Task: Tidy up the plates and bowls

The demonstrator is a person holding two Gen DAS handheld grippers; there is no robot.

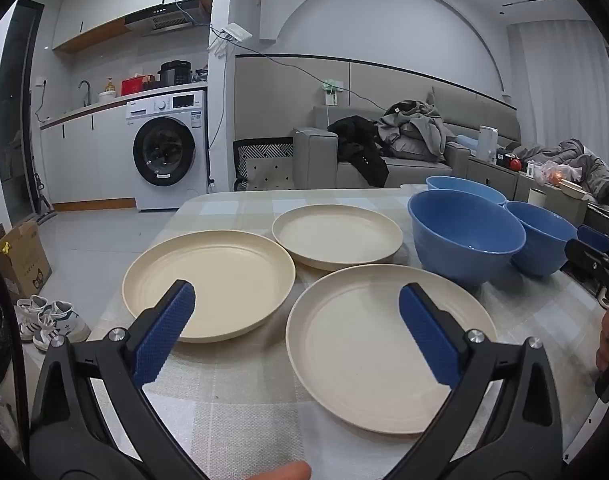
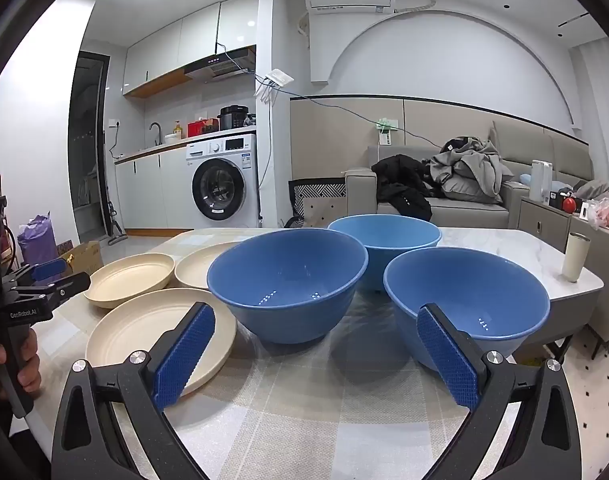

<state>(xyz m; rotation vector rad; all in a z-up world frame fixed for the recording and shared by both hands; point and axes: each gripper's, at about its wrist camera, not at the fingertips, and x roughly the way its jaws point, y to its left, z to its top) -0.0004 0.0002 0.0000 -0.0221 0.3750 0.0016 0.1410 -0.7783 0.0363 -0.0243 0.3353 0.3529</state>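
Three cream plates (image 1: 208, 284), three blue bowls (image 2: 288, 280) (all upright), left gripper (image 1: 296, 320) and right gripper (image 2: 316, 344) both agape.

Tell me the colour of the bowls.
Blue; the bowls show best in the right wrist view.

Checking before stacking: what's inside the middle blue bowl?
The middle blue bowl looks empty: only bare blue surface and light reflections show. Its near inner wall is hidden by its own rim. Both claws are open, holding nothing.

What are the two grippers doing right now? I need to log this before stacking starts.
Left gripper: open, holding nothing, above the cream plates.
Right gripper: open, holding nothing, facing the blue bowls.
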